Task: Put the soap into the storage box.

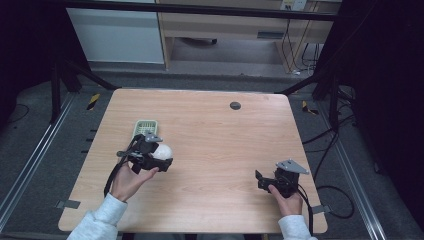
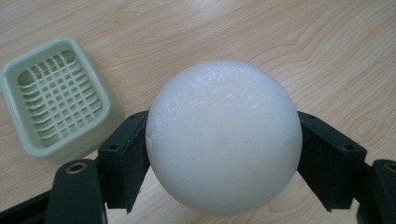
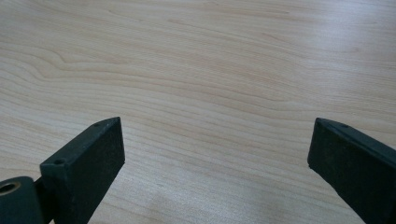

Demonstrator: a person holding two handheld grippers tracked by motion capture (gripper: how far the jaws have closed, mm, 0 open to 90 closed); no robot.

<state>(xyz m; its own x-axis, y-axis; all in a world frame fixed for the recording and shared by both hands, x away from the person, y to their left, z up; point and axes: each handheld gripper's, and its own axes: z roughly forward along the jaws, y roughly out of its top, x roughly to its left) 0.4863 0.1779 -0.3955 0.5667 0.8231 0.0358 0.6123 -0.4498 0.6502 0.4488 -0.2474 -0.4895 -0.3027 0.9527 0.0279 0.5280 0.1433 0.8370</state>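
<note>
A small pale-green slotted plastic basket (image 2: pixel 56 100) is sitting empty on the light wooden table (image 1: pixel 220 145), apparently awaiting the smooth white foam ball (image 2: pixel 223 137) that the left gripper (image 1: pixel 156 156) is clamping between both jaws just beside it. Far right, the right gripper (image 3: pixel 215 149) is idling, jaws spread above bare wood. The ball's underside is hidden.
</note>
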